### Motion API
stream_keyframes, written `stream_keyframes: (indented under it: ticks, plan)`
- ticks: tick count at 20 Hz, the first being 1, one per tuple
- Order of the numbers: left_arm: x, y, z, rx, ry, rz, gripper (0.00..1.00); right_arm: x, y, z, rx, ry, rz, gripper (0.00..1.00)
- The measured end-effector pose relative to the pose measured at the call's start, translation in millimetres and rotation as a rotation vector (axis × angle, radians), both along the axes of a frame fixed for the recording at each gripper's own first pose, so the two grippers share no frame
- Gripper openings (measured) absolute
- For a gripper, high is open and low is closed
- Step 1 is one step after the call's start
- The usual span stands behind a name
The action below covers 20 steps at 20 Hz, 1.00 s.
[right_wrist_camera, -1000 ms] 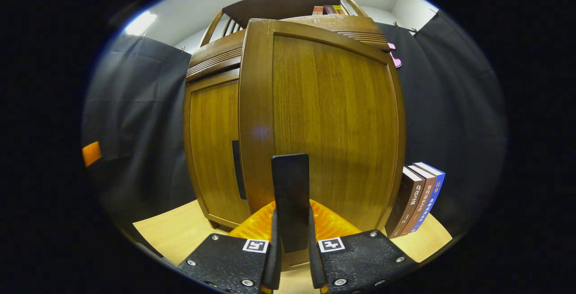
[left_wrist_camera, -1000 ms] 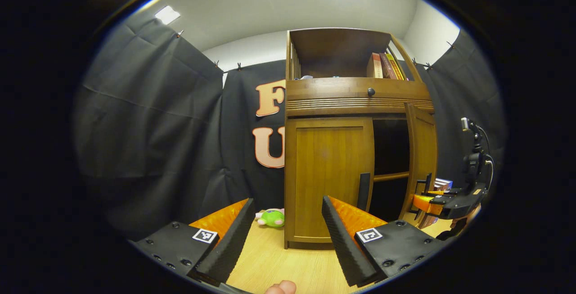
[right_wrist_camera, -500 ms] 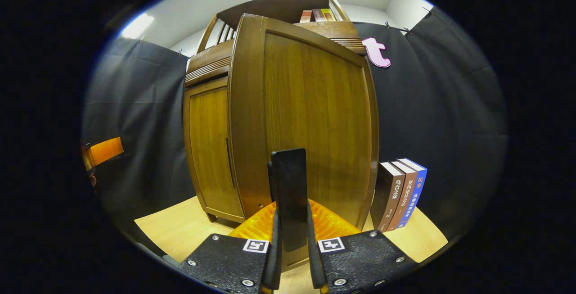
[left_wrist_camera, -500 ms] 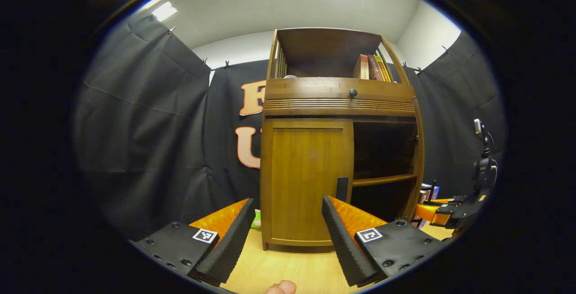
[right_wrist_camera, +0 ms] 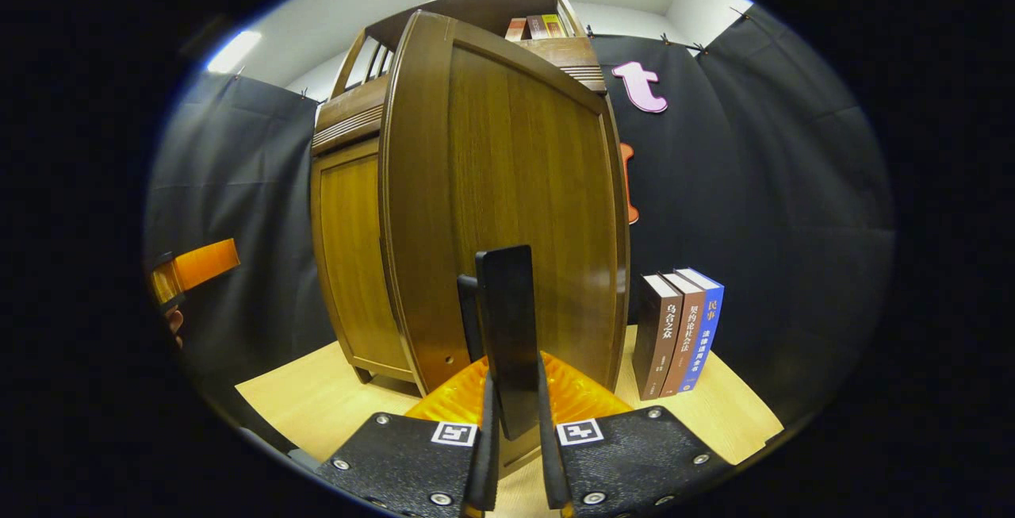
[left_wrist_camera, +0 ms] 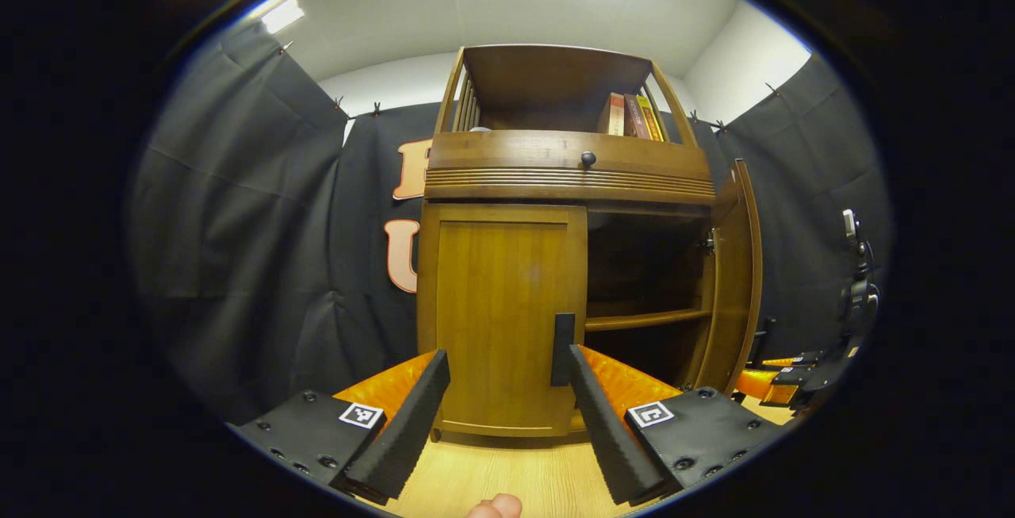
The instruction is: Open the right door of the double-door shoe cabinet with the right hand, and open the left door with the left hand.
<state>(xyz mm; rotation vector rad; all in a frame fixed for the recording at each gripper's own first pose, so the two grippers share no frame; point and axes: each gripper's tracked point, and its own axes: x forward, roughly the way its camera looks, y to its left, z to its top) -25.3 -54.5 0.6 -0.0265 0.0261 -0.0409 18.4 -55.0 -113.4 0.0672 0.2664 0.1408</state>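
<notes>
Left gripper view first: shoe cabinet [left_wrist_camera: 567, 177] standing on the wooden worktop [left_wrist_camera: 507, 478], left door [left_wrist_camera: 499, 316] shut flat, right door [left_wrist_camera: 733, 280] swung well out on its hinges, dark shelves bared between. Left claw [left_wrist_camera: 501, 391] spread wide and holding nothing, lined up on the left door's handle [left_wrist_camera: 563, 348], the dark upright bar at that door's inner edge; handle just beside the right-hand finger [left_wrist_camera: 603, 423], not yet between the two. Wide spread probably kept so the bar can slip in before closing. Right claw [left_wrist_camera: 773, 381] seen low at the far right, beside the open door's bottom edge. Books [left_wrist_camera: 630, 116] upright on the top shelf.

Right gripper view next: right door [right_wrist_camera: 507, 201] looming close, angled away from the cabinet front. Right claw [right_wrist_camera: 515, 443] drawn narrow, both fingers clamped on the right door's handle [right_wrist_camera: 507, 328], dark bar rising straight up between them; grip likely kept to guide the door through its swing. Left door [right_wrist_camera: 349, 264] closed behind. Three books [right_wrist_camera: 682, 331] upright on the worktop, just beside the open door. Left claw [right_wrist_camera: 194, 268] at the far left edge.
</notes>
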Motion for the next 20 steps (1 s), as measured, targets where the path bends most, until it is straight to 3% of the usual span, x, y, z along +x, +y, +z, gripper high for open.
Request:
stream_keyframes:
  ticks: [3, 4, 6, 8, 9, 12, 13, 14, 16, 17, 20]
  plan:
    - [2, -4, 0, 0.003, -0.004, -0.007, 0.98, -3, -10, 1, -0.031, 0.000, -0.020, 0.22]
    - [2, -5, -1, 0.002, -0.004, -0.011, 0.98, -3, -12, 2, -0.034, 0.002, -0.026, 0.29]
    - [3, -9, 0, 0.002, -0.001, -0.018, 0.97, -7, -16, 1, -0.041, 0.006, -0.040, 0.10]
    - [3, -9, 0, 0.006, -0.005, -0.019, 0.94, -8, -22, 2, -0.053, 0.000, -0.059, 0.27]
    - [3, -10, 0, 0.007, -0.005, -0.021, 0.94, -8, -24, 2, -0.058, -0.001, -0.068, 0.17]
    - [4, -12, -1, 0.008, -0.002, -0.024, 0.94, -12, -36, 4, -0.069, -0.001, -0.093, 0.16]
    - [3, -12, 0, 0.008, -0.002, -0.025, 0.94, -13, -41, 4, -0.071, -0.001, -0.103, 0.16]
    - [5, -13, -1, 0.007, -0.003, -0.027, 0.94, -15, -47, 4, -0.071, -0.001, -0.117, 0.25]
    - [6, -16, -2, 0.006, -0.003, -0.034, 0.94, -15, -61, 2, -0.072, -0.001, -0.163, 0.02]
    - [6, -18, -2, 0.006, -0.001, -0.038, 0.94, -16, -67, 2, -0.074, -0.001, -0.182, 0.12]
    - [7, -25, -3, 0.009, -0.001, -0.056, 0.99, -15, -86, 3, -0.087, 0.000, -0.225, 0.06]
